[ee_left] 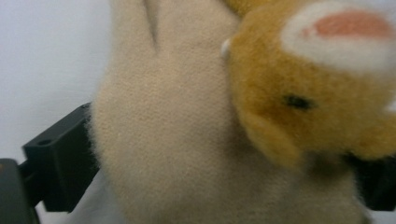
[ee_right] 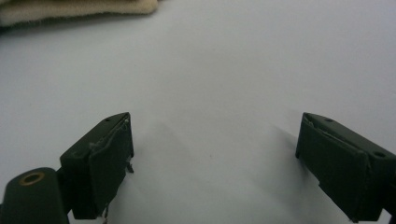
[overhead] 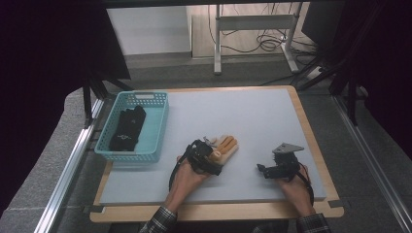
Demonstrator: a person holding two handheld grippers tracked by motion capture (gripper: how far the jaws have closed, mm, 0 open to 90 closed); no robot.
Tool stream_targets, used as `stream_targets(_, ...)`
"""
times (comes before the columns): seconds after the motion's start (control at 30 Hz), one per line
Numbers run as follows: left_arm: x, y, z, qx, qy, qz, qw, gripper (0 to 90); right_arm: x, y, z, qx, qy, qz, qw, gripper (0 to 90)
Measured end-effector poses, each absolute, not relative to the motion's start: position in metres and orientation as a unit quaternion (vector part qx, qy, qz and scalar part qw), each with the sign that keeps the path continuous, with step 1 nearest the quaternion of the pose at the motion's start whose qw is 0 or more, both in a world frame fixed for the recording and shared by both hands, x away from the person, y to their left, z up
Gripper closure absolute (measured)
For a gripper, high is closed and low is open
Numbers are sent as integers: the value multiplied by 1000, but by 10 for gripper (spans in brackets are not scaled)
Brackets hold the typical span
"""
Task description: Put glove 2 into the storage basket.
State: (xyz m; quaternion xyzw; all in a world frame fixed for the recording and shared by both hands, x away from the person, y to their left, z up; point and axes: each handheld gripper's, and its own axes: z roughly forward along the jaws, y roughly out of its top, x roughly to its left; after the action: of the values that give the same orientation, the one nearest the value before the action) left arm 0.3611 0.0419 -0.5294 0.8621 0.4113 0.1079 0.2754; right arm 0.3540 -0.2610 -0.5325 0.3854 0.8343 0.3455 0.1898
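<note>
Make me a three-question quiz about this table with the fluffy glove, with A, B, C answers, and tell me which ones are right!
1. Where are the black gloves?
A. In the teal basket
B. On the floor
C. Under the right gripper

2. What colour is the basket?
A. Red
B. Teal
C. Yellow

3. How do the right gripper's jaws stand?
A. Shut tight on a glove
B. Wide apart with nothing between them
C. Clamped on the basket

Right letters:
1 A, the high view shows the dark gloves lying inside the basket at the table's left edge.
2 B, its mesh walls are blue-green.
3 B, the right gripper view shows bare table between the two jaws, while the beige plush glove sits between the left gripper's jaws.
</note>
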Motion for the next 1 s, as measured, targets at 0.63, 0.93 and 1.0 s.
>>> stream_targets(0.63, 354, 48, -512, 869, 379, 103, 302, 721, 354, -261, -533, 385, 834, 345, 190, 106)
stream_targets(0.93, 362, 62, -490, 856, 393, 106, 320, 730, 354, -261, -532, 385, 834, 345, 190, 106)
stream_targets(1.0, 365, 66, -483, 852, 398, 111, 320, 729, 354, -261, -533, 385, 834, 345, 190, 106)
